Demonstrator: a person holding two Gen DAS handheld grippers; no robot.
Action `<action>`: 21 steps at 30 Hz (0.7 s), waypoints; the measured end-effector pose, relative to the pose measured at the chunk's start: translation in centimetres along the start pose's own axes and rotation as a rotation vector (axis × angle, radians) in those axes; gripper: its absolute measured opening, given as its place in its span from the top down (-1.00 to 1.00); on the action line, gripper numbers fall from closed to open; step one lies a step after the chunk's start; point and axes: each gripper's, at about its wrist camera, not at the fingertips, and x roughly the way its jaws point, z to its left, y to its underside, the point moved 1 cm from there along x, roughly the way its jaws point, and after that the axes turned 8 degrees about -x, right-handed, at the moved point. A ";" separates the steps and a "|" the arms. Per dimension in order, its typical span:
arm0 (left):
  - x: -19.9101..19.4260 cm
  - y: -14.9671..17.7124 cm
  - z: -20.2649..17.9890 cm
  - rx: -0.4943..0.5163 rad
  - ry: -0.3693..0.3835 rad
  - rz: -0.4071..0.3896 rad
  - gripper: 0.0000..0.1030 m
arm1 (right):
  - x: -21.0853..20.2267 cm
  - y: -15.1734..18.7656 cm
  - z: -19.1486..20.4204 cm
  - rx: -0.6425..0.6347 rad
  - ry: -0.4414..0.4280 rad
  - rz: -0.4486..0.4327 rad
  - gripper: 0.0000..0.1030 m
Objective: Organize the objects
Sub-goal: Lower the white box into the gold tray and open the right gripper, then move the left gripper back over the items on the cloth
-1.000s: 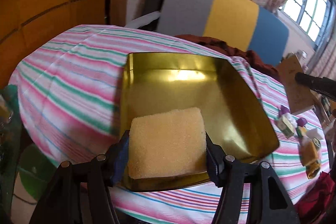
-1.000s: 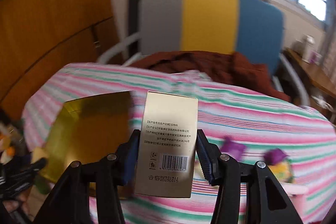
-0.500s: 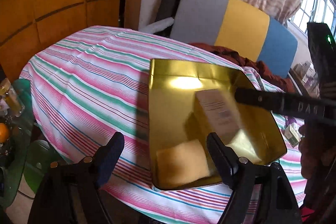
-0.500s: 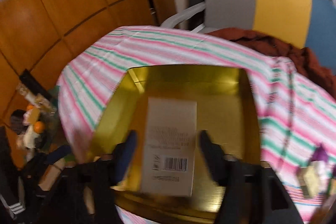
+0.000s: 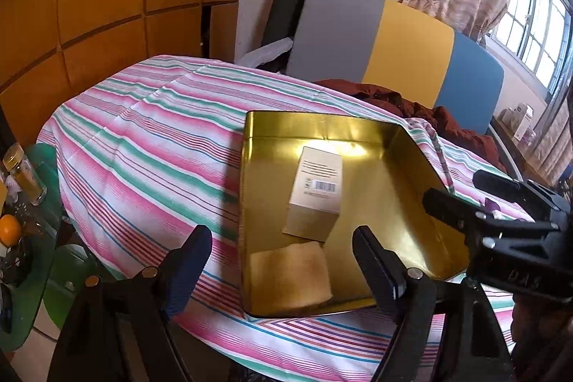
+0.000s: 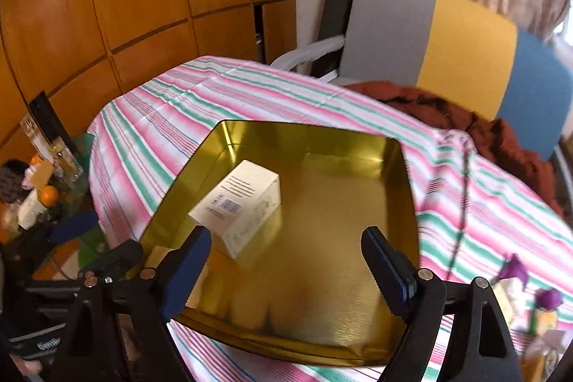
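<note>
- My right hand-held gripper [image 6: 283, 269]: jaws have just been opening, nothing between them now. Left hand-held gripper [image 5: 283, 260]: spread, empty.
- Box [image 5: 317, 194] lies flat in the gold tin [image 5: 404, 181], centre of the left view, barcode face up; long axis runs away from me. Smooth printed card, rectangular.
- Sponge [image 5: 290, 278] sits at the tin's lower left, its far edge seemingly under the box; porous, soft, squarish.
- Tin: glossy metal, shallow walls, on the striped bench cloth [image 5: 150, 145].
- Loose items [image 6: 519, 289] remain lower right of the right view, nearer my right hand; likely next.
</note>
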 end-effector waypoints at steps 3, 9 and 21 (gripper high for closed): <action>-0.1 0.3 -0.7 0.013 0.005 0.000 -0.60 | -1.2 0.9 -0.3 0.009 0.061 -0.027 -0.72; -0.3 0.9 -2.4 0.049 0.016 0.005 -0.60 | -2.6 2.6 -1.4 0.056 0.116 -0.050 -0.79; -0.4 1.7 -5.0 0.150 0.002 0.004 -0.60 | -3.7 5.5 -3.0 0.106 0.188 -0.063 -0.88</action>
